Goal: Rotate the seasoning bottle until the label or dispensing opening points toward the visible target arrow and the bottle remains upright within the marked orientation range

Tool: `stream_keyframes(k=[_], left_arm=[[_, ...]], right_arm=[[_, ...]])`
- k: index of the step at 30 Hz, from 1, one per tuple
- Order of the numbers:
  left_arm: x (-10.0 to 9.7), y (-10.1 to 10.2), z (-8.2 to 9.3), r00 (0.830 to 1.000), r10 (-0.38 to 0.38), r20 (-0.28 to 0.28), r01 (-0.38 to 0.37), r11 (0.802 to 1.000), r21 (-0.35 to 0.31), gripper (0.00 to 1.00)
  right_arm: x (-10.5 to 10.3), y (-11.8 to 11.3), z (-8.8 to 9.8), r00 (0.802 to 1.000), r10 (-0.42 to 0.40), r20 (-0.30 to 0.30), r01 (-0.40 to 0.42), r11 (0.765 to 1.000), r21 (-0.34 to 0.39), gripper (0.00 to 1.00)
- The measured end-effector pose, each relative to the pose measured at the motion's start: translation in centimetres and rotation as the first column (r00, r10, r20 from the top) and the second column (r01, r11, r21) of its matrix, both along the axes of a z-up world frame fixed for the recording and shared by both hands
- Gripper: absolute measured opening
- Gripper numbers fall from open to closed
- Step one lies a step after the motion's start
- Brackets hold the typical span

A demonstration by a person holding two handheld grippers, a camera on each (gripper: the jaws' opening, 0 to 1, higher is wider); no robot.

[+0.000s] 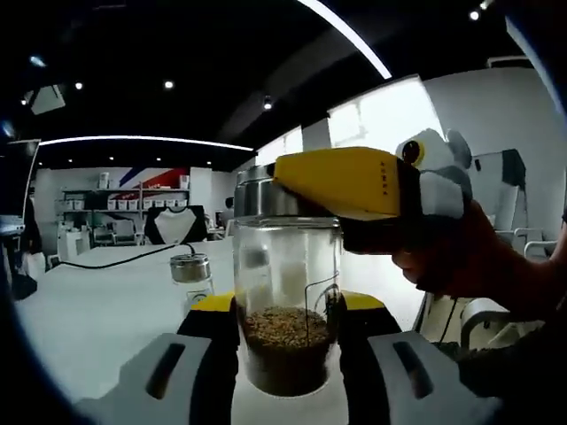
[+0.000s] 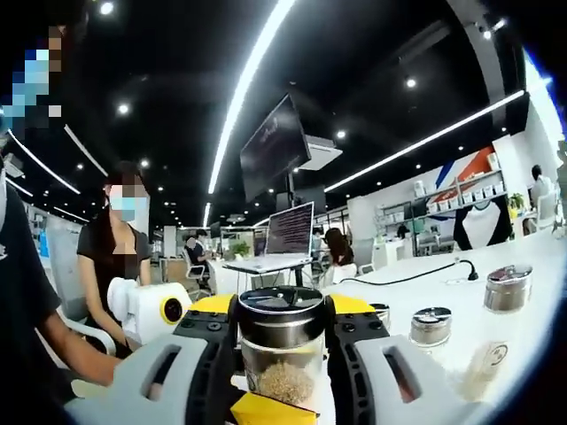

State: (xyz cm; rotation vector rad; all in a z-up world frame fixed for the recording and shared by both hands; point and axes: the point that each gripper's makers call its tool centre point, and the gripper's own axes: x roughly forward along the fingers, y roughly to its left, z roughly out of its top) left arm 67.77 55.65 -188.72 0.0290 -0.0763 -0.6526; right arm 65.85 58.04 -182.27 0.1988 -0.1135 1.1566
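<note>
A clear glass seasoning bottle (image 1: 288, 310) with a metal lid and brown seeds in its lower part stands upright above the white table (image 1: 89, 310). My left gripper (image 1: 288, 354) is shut on its glass body, one jaw on each side. The yellow right gripper (image 1: 345, 181) comes in from the right at lid height, held by a hand (image 1: 461, 257). In the right gripper view, my right gripper (image 2: 282, 341) is shut on the bottle's metal lid (image 2: 282, 310), and a yellow part of the left gripper (image 2: 266, 412) shows below it.
A second small lidded jar (image 1: 190, 270) stands on the table behind the bottle, near a black cable (image 1: 124, 257). More jars (image 2: 431, 326) (image 2: 508, 288) and a small bottle (image 2: 489, 363) stand at the right. A laptop (image 2: 288, 235) and a standing person (image 2: 120, 248) are beyond.
</note>
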Motion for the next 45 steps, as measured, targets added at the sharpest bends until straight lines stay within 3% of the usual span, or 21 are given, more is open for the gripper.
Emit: stream_keyframes(k=[4, 7, 14, 18, 22, 25, 31, 36, 45], left_arm=[[0.3, 0.4, 0.1, 0.999, 0.053, 0.008, -0.053, 0.999, -0.005, 0.44], [0.6, 0.9, -0.2, 0.993, 0.114, 0.021, -0.115, 0.992, 0.053, 0.45], [0.8, 1.0, -0.3, 0.994, 0.11, 0.007, -0.11, 0.994, 0.024, 0.45], [0.8, 0.3, -0.2, 0.999, 0.045, 0.01, -0.045, 0.999, 0.014, 0.45], [0.4, -0.1, 0.0, 1.0, 0.004, 0.001, -0.004, 0.999, 0.037, 0.45], [0.4, -0.1, 0.2, 0.999, 0.002, 0.035, -0.005, 0.997, 0.076, 0.51], [1.0, 0.5, -0.6, 1.0, 0.006, 0.007, -0.007, 0.995, 0.104, 0.66], [1.3, 1.1, -0.9, 0.999, 0.033, 0.001, -0.033, 0.99, 0.135, 0.68], [2.2, 3.2, -0.8, 0.997, 0.069, -0.026, -0.066, 0.992, 0.104, 0.75]], right_arm=[[0.3, 0.2, -1.0, 0.999, -0.049, 0.011, 0.05, 0.998, -0.045, 0.37], [0.6, 0.4, -1.4, 0.998, -0.065, 0.0, 0.065, 0.996, -0.054, 0.37], [1.3, 0.3, -1.6, 0.994, -0.092, -0.062, 0.089, 0.995, -0.051, 0.37], [1.2, -0.1, -1.5, 0.993, -0.111, -0.028, 0.109, 0.991, -0.076, 0.36], [1.5, -0.9, -1.4, 0.992, -0.112, -0.053, 0.109, 0.993, -0.055, 0.36], [1.9, -1.9, -1.0, 0.988, -0.146, -0.04, 0.144, 0.988, -0.049, 0.36], [2.8, -4.0, -0.6, 0.978, -0.205, -0.025, 0.203, 0.977, -0.073, 0.36], [3.7, -5.9, -0.1, 0.961, -0.272, 0.043, 0.275, 0.951, -0.139, 0.36], [4.2, -9.6, 0.2, 0.945, -0.321, 0.055, 0.326, 0.935, -0.139, 0.36]])
